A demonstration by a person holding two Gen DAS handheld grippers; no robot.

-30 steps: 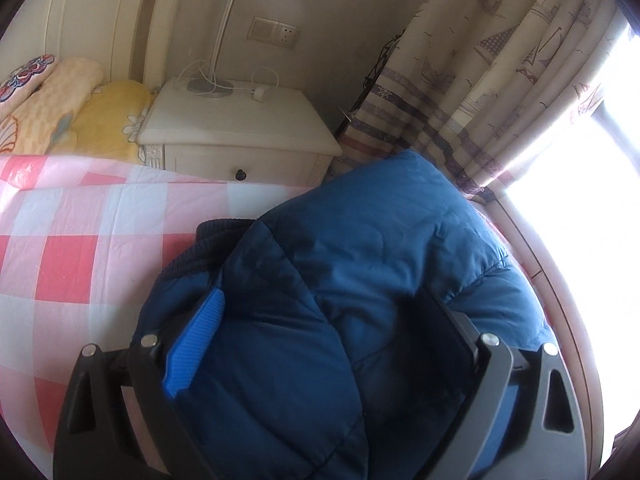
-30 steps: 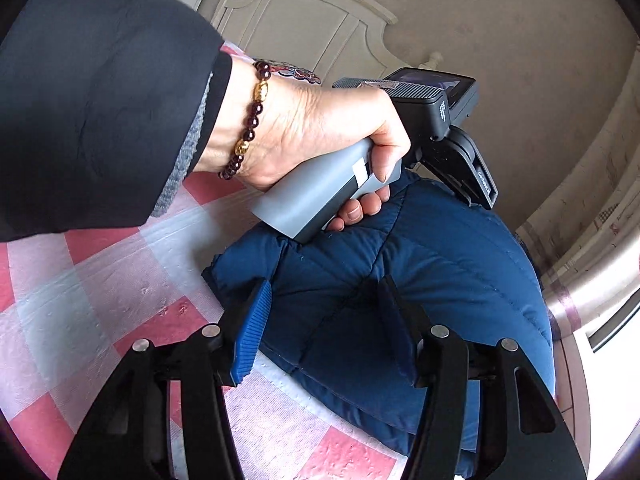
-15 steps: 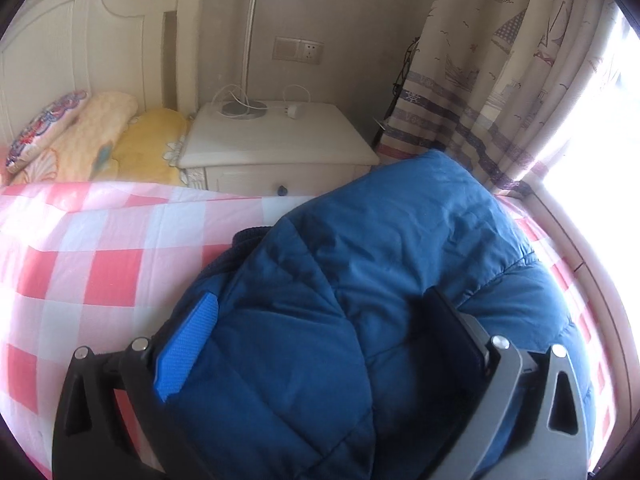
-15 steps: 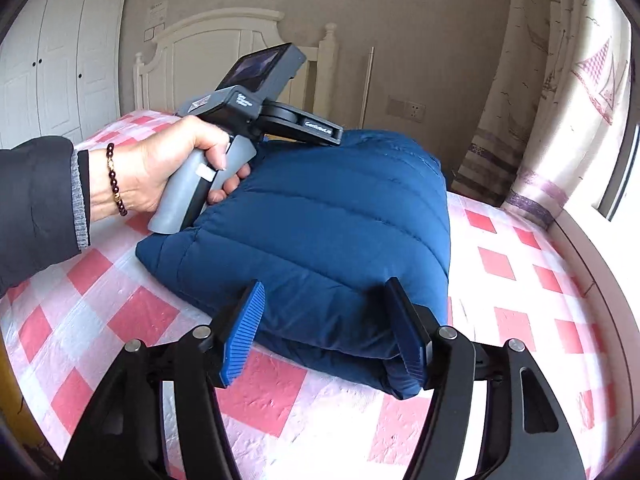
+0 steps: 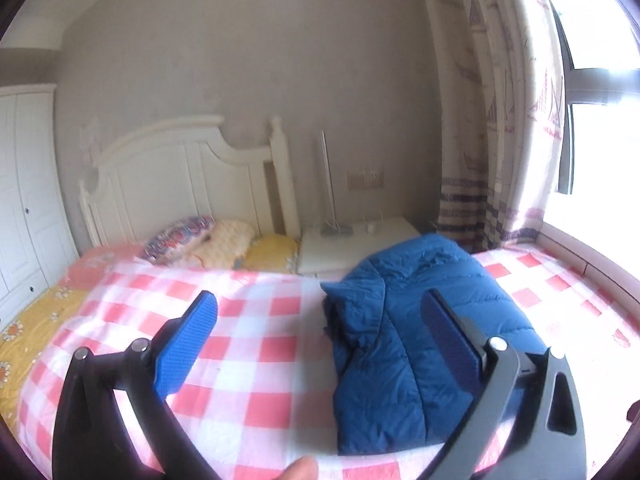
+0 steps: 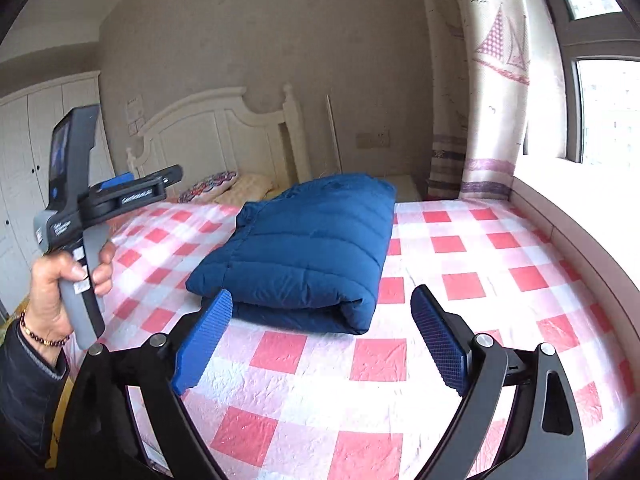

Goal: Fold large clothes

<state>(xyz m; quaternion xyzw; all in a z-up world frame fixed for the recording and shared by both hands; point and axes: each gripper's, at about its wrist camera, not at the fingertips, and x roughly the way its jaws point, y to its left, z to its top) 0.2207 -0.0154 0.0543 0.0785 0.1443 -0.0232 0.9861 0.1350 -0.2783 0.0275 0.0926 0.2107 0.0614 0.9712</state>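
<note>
A dark blue quilted down jacket lies folded into a thick rectangular bundle on the red-and-white checked bed cover. In the left wrist view the jacket sits to the right, partly behind the right finger. My left gripper is open and empty, held above the bed. My right gripper hangs back from the jacket's near edge with its jaws opening and nothing between them. The left gripper, held in a person's hand, shows at the left of the right wrist view.
A white headboard, pillows and a white bedside table stand beyond the jacket. Patterned curtains and a bright window line the right side. White wardrobe doors are at the left.
Both grippers have let go of the jacket and pulled back and up from it. The right jaws have widened. The folded jacket now lies alone on the bed.
</note>
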